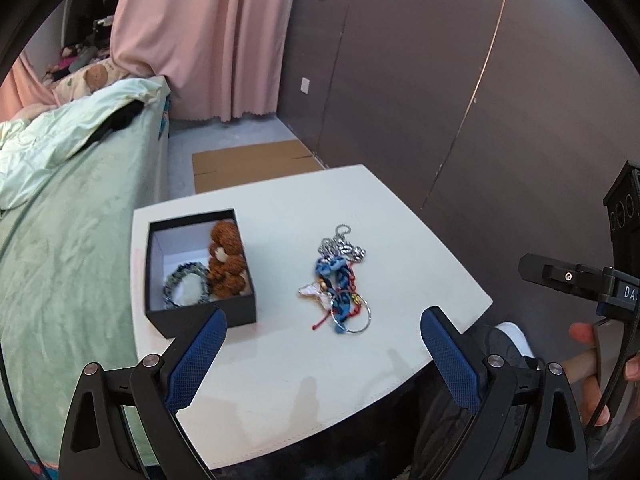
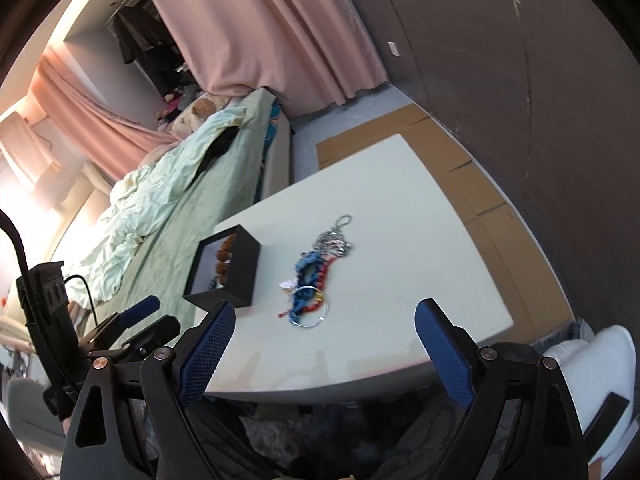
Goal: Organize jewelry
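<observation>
Both grippers angle down over the near edge of the white table (image 1: 400,216). The left gripper (image 1: 322,354) and right gripper (image 2: 324,346) each have jaws spread wide, holding nothing. Only the left wrist view looks into the black box (image 1: 240,312), showing a brown beaded bracelet (image 1: 227,258) and a blue-grey bracelet (image 1: 186,284). The jewelry pile (image 1: 340,280), tangled blue and red cords, silver chain and ring, lies right of the box.

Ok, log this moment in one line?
left hand-held gripper open | right hand-held gripper open | box: two bracelets | jewelry pile on table
</observation>
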